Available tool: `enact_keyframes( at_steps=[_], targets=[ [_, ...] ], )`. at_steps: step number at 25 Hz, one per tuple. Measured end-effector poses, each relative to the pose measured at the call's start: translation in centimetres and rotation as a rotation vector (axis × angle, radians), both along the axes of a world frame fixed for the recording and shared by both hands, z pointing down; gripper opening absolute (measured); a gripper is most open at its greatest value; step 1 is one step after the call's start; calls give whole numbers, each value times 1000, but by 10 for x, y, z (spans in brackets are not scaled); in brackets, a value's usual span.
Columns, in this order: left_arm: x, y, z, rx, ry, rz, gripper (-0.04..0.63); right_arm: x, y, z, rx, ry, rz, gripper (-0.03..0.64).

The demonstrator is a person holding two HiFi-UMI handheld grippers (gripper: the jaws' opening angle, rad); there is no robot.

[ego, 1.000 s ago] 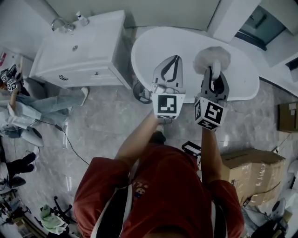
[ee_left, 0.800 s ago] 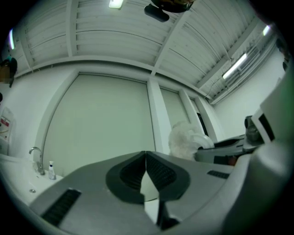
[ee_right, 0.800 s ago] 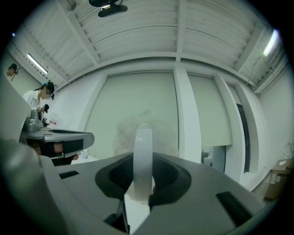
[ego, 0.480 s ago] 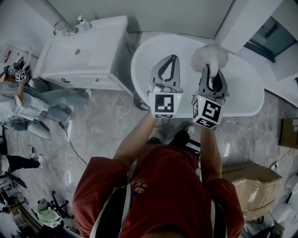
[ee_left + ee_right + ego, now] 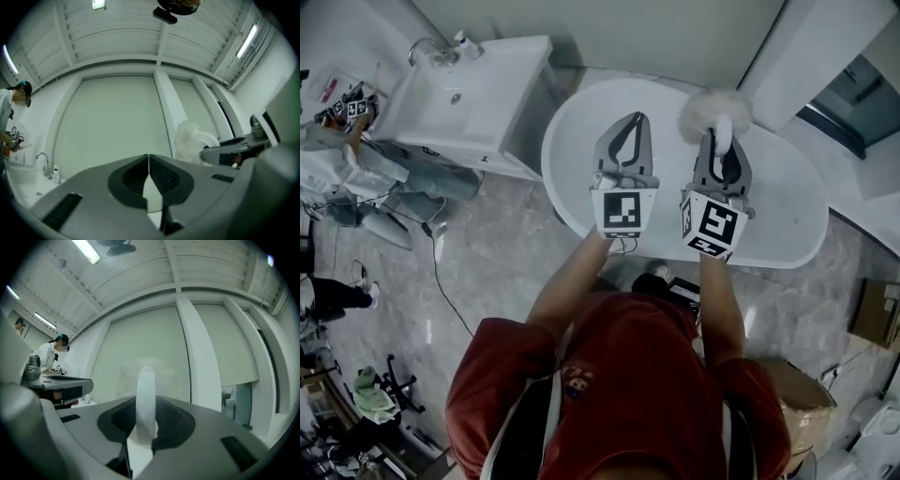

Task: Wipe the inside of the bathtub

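**Duster held up over the tub, spare gripper shut beside it**

I am looking at a person in a red shirt (image 5: pixel 619 375) standing at the long side of the white oval bathtub (image 5: pixel 783 202), which lies at their 12 o'clock with both arms stretched out over it.

The right hand-held gripper (image 5: pixel 722 139) is clamped on the white handle of a fluffy duster (image 5: pixel 713 111). In the right gripper view the jaws press on the handle (image 5: pixel 146 397) from both sides, and the pale fluff rises above them against the wall. From the head view the fluffy head lies over the tub's far rim, at the gripper's 12 o'clock. Whether it touches the tub I cannot tell.

The left hand-held gripper (image 5: pixel 638 118) hangs just beside it, at the right one's 9 o'clock, over the tub's left half. Its jaws are pressed together tip to tip with nothing between them (image 5: pixel 148 157), and the duster (image 5: pixel 188 140) shows at its 2 o'clock.

At the person's 10 o'clock stands a white washbasin unit (image 5: pixel 473 108) right beside the tub's end, with a tap (image 5: pixel 427 52) and a small bottle (image 5: pixel 467 41) on its tabletop at the back. Beyond it, at 9 o'clock, is a bystander in pale clothes (image 5: pixel 342 159). A cardboard box (image 5: pixel 872 314) sits on the marbled floor (image 5: pixel 487 253) at 4 o'clock.
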State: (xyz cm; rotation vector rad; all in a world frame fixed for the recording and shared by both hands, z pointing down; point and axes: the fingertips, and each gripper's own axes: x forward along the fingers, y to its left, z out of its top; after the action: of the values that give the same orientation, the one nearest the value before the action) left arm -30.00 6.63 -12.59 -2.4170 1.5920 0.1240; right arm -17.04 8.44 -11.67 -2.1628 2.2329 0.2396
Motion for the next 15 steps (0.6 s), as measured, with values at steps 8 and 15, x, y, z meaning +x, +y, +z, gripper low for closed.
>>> enact_keyframes(
  at_steps=[8,15],
  targets=[
    [16,-20,21,-5,22,-50,17,28,-38,33,-63,-46,-62,94],
    [-5,-50,36,-24,30,-113,17,0,-75,62,-117,-54,-119,94]
  ],
)
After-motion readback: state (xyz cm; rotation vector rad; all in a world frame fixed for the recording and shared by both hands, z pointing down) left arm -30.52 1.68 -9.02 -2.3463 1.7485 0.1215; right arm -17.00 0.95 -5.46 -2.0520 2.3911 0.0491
